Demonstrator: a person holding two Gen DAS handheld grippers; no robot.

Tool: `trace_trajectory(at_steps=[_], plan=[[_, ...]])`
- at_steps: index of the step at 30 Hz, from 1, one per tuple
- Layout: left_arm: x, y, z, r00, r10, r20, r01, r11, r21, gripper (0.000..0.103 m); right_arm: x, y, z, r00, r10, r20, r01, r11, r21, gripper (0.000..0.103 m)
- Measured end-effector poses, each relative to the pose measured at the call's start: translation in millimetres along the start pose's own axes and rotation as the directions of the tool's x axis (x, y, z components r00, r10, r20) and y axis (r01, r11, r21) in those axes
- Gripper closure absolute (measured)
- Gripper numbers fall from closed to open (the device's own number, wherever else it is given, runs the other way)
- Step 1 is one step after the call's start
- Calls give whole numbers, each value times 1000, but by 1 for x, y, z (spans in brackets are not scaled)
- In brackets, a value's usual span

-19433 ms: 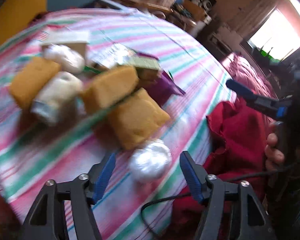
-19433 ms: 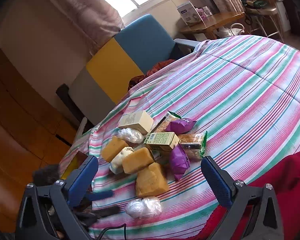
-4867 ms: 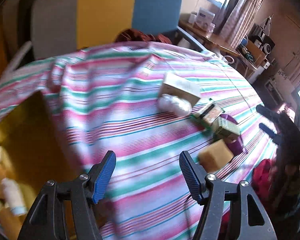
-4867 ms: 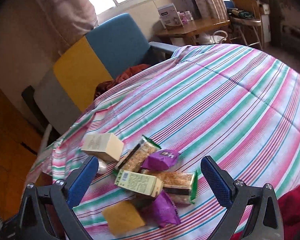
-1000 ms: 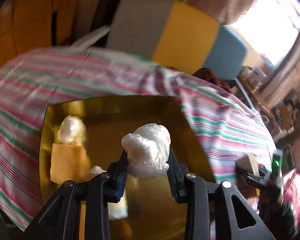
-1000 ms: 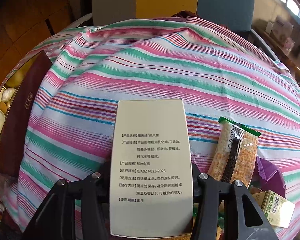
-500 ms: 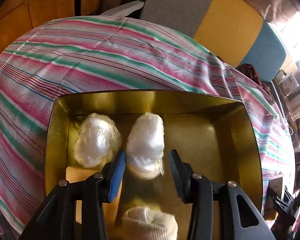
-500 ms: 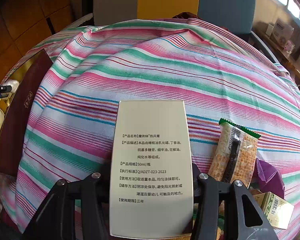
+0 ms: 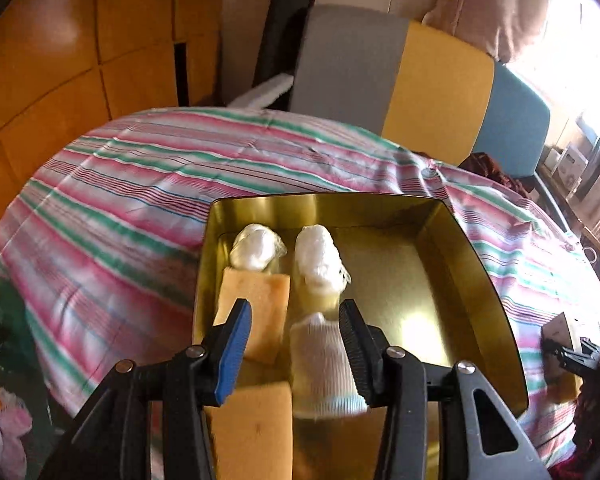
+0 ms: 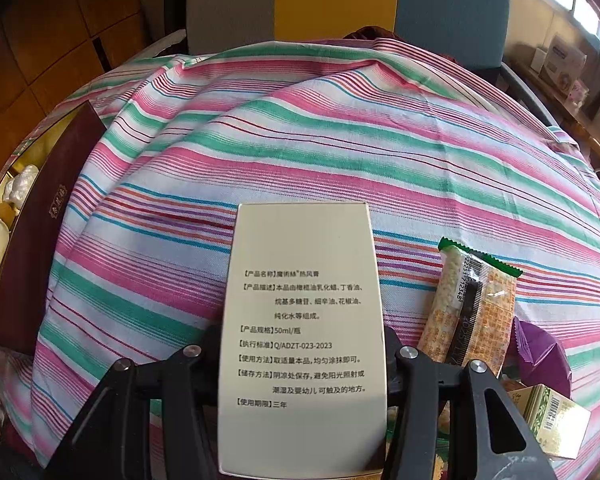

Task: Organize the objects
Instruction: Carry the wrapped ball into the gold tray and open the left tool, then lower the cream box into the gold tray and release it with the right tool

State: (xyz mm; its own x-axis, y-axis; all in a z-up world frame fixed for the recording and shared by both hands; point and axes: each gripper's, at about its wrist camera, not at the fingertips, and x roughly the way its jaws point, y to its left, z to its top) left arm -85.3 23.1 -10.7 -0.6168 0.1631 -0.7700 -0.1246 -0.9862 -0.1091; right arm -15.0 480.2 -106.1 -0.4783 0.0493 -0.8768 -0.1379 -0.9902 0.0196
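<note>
Since the frame a second earlier, the left tool (image 9: 294, 332) has let go of the plastic-wrapped white bundle (image 9: 320, 260); its jaws have just been opening and now stand spread with nothing pinched, drawn back from the bundle, which lies ahead of the fingertips on the floor of the gold tin (image 9: 476, 264), just beside a second wrapped bundle (image 9: 256, 250). Directly between and below the blue pads sits a white ribbed roll (image 9: 324, 360), and to the left of the tool lie two yellow sponge-like blocks (image 9: 256, 312).

One risk is plain: with the roll lying so near under the open fingers, a withdrawal that dips or swings could nudge it or knock the blocks out of their row.

The right tool (image 10: 302, 364) holds unchanged, pinching a pale printed carton (image 10: 302, 320) by its side walls, upright above the striped cloth-covered surface (image 10: 340, 140). Off to its right lie a green-edged snack bar (image 10: 476, 304), a purple packet (image 10: 540, 344) and a small green-and-gold box (image 10: 552, 420), all still to be packed by the look of it. The tin is far to its left, its dark red outer wall (image 10: 40, 240) facing this tool. The carton appears gripped low on a smooth face, so a quick swing across could let it tilt or slip. It could also clip that tall wall on the way in if carried too low.
</note>
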Motion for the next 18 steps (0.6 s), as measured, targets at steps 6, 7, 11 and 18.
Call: trace_trajectory(at_steps=[6, 7, 11, 18], plan=[[-19, 1, -18, 999, 7, 36, -8, 999, 34, 57, -1, 5, 1, 999, -45, -4, 45, 998, 32, 52], [-22, 1, -21, 999, 10, 43, -11, 999, 38, 57, -1, 6, 0, 998, -56, -5, 57, 998, 39, 52], [-34, 0, -31, 998, 4, 63, -7, 999, 49, 57, -2, 7, 1, 997, -76, -15, 77, 994, 73, 52], [-42, 2, -42, 998, -27, 65, 23, 998, 51, 57, -3, 14, 1, 991, -127, -32, 130, 987, 99, 52]])
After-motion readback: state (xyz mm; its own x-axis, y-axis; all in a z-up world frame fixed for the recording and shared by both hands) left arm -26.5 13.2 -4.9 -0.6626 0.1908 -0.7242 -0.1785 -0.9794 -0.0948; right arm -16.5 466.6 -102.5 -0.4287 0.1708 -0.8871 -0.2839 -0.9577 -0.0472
